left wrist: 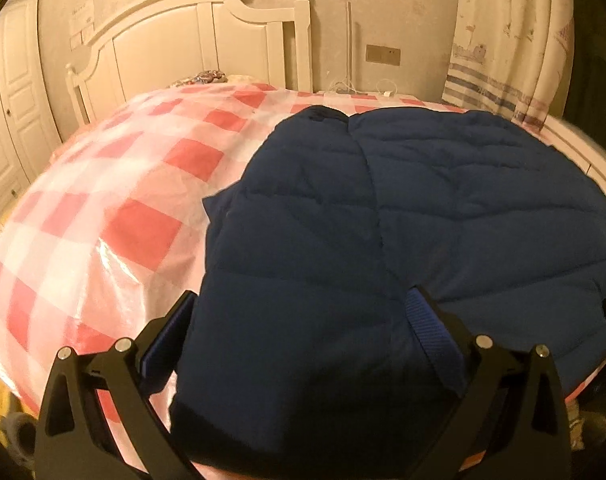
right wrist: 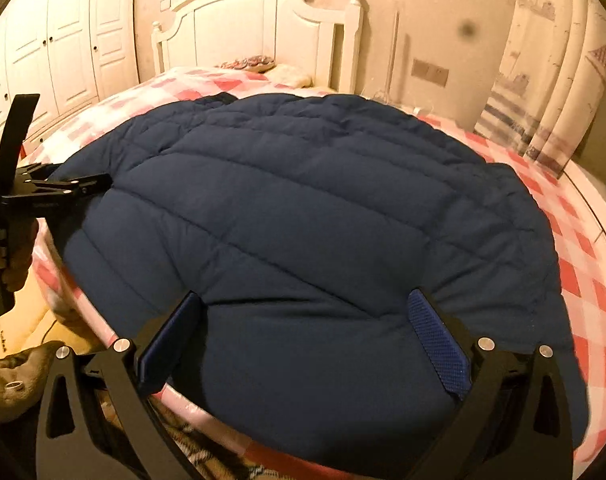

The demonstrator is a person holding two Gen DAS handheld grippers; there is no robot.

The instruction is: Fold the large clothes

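Observation:
A navy quilted down jacket [left wrist: 403, 216] lies spread on a bed with a red and white checked cover [left wrist: 123, 184]. In the left wrist view my left gripper [left wrist: 307, 308] is open, its jaws wide apart around the jacket's near edge. In the right wrist view the jacket [right wrist: 303, 216] fills the middle. My right gripper [right wrist: 309, 308] is open, jaws straddling the jacket's near hem. The left gripper [right wrist: 83, 186] also shows at the far left of the right wrist view, at the jacket's left edge.
A white headboard [right wrist: 263, 28] stands at the far end of the bed, with pillows [right wrist: 251, 62] below it. White wardrobe doors [right wrist: 63, 40] are at the left. A curtain [right wrist: 551, 80] hangs at the right. A patterned cloth [right wrist: 207, 452] lies below the near bed edge.

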